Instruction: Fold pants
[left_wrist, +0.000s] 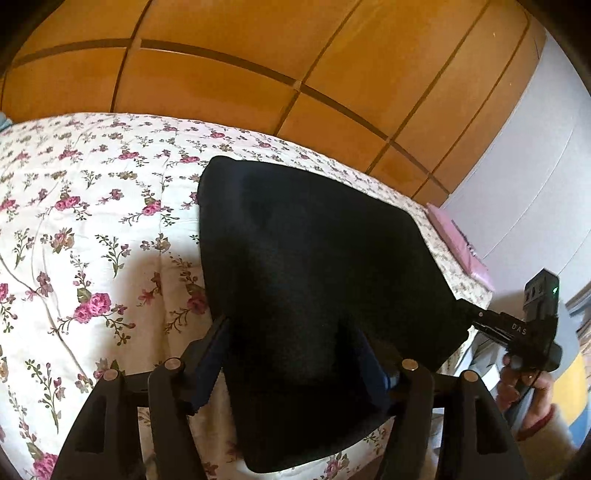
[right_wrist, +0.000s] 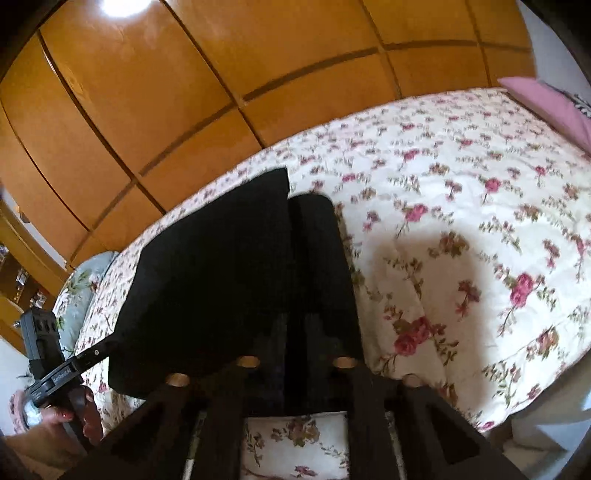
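Only left view: pink pillow's (left_wrist: 460, 242) whole length beside pants (left_wrist: 314, 277).

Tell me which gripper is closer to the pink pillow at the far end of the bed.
Right. The right gripper grips the black pants at the edge nearer the pink pillow; the left gripper is at the pants' opposite side, farther away.

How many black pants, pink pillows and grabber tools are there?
Black pants: 1
Pink pillow: 1
Grabber tools: 2 (left gripper, right gripper)
Total: 4
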